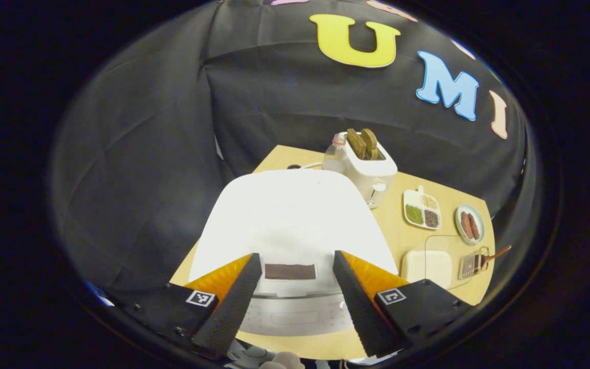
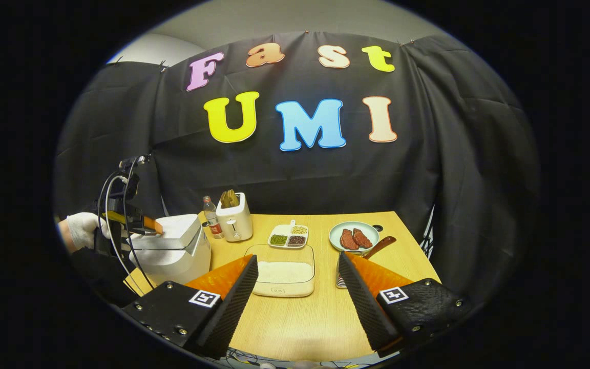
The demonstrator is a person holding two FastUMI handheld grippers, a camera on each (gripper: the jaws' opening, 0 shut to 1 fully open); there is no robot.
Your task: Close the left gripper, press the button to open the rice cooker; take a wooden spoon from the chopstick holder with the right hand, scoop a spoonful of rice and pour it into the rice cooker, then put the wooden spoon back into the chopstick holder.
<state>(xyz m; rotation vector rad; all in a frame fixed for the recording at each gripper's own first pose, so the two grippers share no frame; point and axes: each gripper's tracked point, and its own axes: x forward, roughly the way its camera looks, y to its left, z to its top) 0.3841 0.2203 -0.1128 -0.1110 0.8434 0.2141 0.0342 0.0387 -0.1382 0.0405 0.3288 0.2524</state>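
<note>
Left gripper (image 1: pixel 297 287) hangs over the white rice cooker (image 1: pixel 295 220), fingers spread wide, nothing between them; the dark rectangular panel (image 1: pixel 290 271) at the lid's front edge sits in the gap. In the right gripper view the same left gripper (image 2: pixel 144 225) rests above the closed lid of the cooker (image 2: pixel 174 248) at 9 o'clock, held by a white-gloved hand (image 2: pixel 82 229); from that angle I cannot tell its opening. Right gripper (image 2: pixel 297 294) hovers above the pale wooden tabletop (image 2: pixel 300 323), fingers wide apart, empty. Between them at 12 o'clock: clear rectangular container of white rice (image 2: pixel 285 274). Wire chopstick holder (image 2: pixel 341 279) stands just beside the container toward 1 o'clock, partly hidden behind one finger, with the brown wooden spoon handle (image 2: pixel 377 246) leaning out of it. Farther back: white toaster (image 2: pixel 236 218) with bread slices, small clear bottle (image 2: pixel 212 218), white divided dish of grains (image 2: pixel 289 237), pale green plate of brown meat (image 2: pixel 354 237).
</note>
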